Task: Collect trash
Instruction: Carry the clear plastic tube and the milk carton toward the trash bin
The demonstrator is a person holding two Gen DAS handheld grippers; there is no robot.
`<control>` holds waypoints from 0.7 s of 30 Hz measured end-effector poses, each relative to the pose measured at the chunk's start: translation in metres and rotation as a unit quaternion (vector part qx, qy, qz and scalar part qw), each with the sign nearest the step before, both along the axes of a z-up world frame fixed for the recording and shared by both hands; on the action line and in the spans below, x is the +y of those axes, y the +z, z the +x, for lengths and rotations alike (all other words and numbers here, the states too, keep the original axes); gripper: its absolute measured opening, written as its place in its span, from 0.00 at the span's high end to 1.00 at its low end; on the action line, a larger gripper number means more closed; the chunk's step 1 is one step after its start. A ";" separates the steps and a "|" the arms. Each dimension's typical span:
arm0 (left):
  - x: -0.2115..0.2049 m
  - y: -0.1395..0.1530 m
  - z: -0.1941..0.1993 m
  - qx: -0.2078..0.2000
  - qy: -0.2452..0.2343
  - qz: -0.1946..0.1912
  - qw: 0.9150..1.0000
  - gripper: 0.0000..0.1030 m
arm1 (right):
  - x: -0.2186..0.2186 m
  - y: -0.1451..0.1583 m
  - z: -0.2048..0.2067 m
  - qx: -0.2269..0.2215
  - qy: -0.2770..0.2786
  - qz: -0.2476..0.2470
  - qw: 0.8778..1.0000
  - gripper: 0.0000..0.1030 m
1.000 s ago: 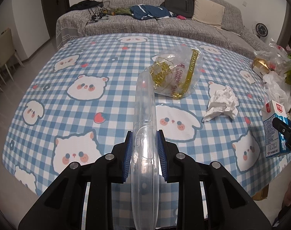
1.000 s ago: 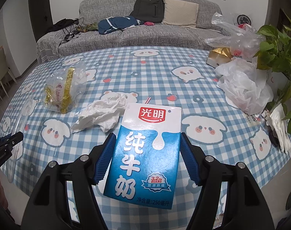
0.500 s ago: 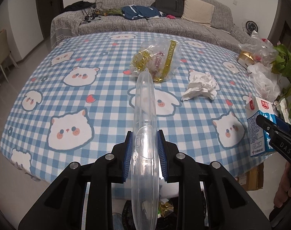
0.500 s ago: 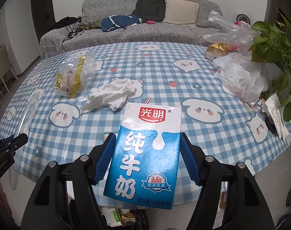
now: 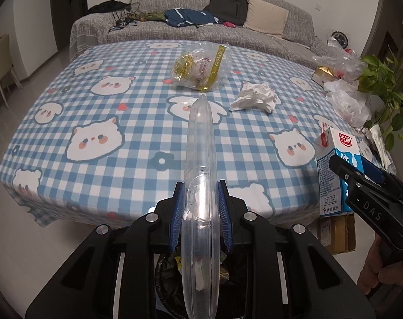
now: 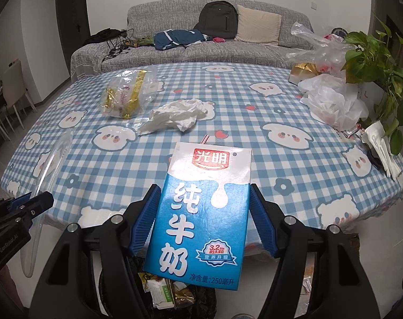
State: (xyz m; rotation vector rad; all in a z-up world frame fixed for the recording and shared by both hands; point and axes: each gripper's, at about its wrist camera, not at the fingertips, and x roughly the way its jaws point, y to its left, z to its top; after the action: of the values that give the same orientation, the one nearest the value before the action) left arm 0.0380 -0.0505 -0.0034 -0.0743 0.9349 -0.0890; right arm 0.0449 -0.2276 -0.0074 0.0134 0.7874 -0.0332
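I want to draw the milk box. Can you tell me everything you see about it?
The milk box is a small blue-and-white carton with a red logo, white Chinese letters and a white drip shape. It looks like coated cardboard. A straw pokes from its top. The right gripper squeezes its two sides, holding it upright in the air off the table edge, above a bin of rubbish.

sofa (image 6: 174, 50) | backpack (image 6: 218, 20) | cushion (image 6: 258, 28) | potted plant (image 6: 374, 61) | checked tablecloth (image 6: 254, 138)

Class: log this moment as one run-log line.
left gripper: clear plastic tray | right gripper: milk carton | both above trash bin
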 end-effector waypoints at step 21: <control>0.009 -0.048 -0.082 0.007 0.005 -0.013 1.000 0.76 | 0.012 -0.050 -0.088 0.014 0.029 0.010 0.999 0.38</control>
State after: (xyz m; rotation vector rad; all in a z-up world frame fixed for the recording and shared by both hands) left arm -0.0442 -0.0414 -0.0515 -0.1038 0.9465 -0.0918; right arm -0.0429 -0.2155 -0.0574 0.0101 0.8153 0.0293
